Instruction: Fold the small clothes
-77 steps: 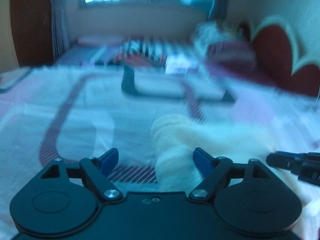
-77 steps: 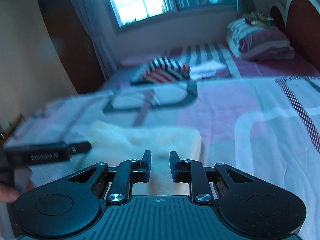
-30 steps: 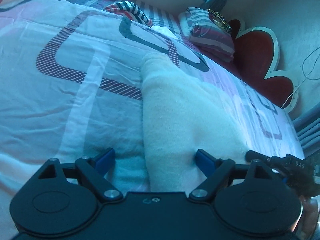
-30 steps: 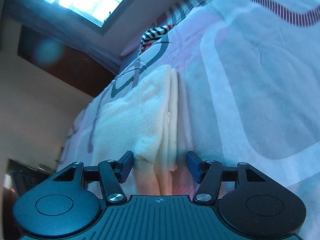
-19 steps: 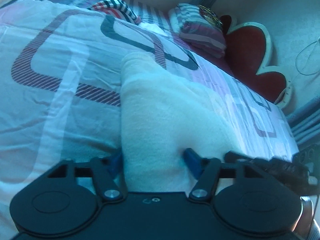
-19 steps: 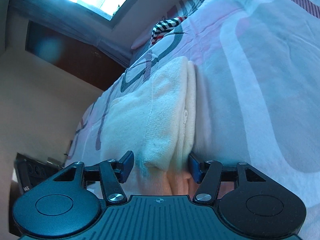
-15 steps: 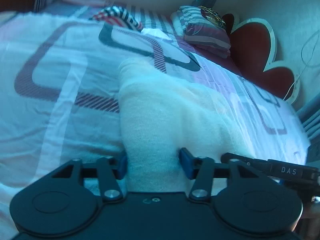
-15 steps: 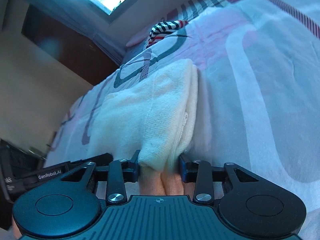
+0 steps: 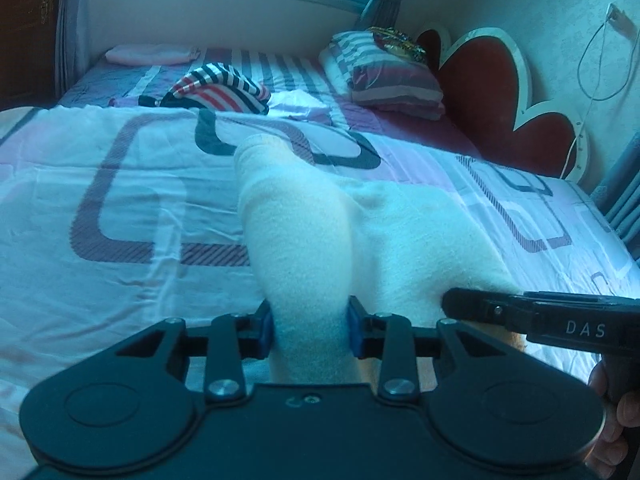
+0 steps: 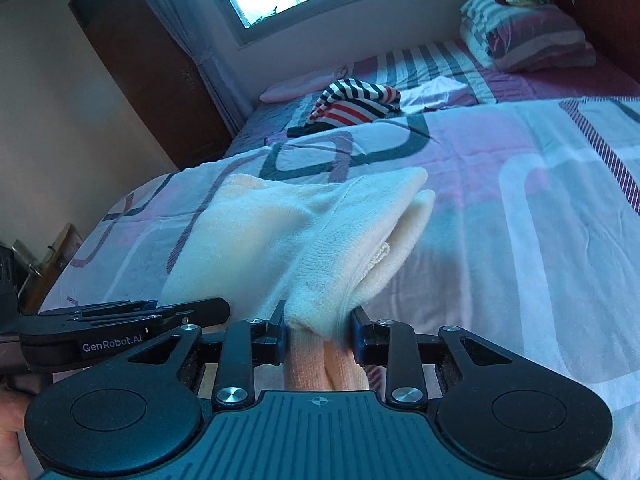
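Note:
A cream fleecy garment lies on the patterned bedsheet, its near end lifted off the bed. My left gripper is closing on the garment's left near corner, and the blue pads press a thick bunch of cloth. In the right wrist view the same cream garment shows as a folded stack. My right gripper is closing on its right near corner, the pads squeezing several layers. Each gripper shows in the other's view: the right gripper at the garment's right side, the left gripper low at the left.
A striped black, white and red garment and a pale lilac cloth lie farther up the bed. A striped pillow rests against the red headboard. A pink folded item sits below the window. A dark wardrobe stands at the left.
Both grippers went from wide apart around the garment's near corners to pinched on the cloth. Both hands rose and levelled out, and the near end of the garment came up with them.

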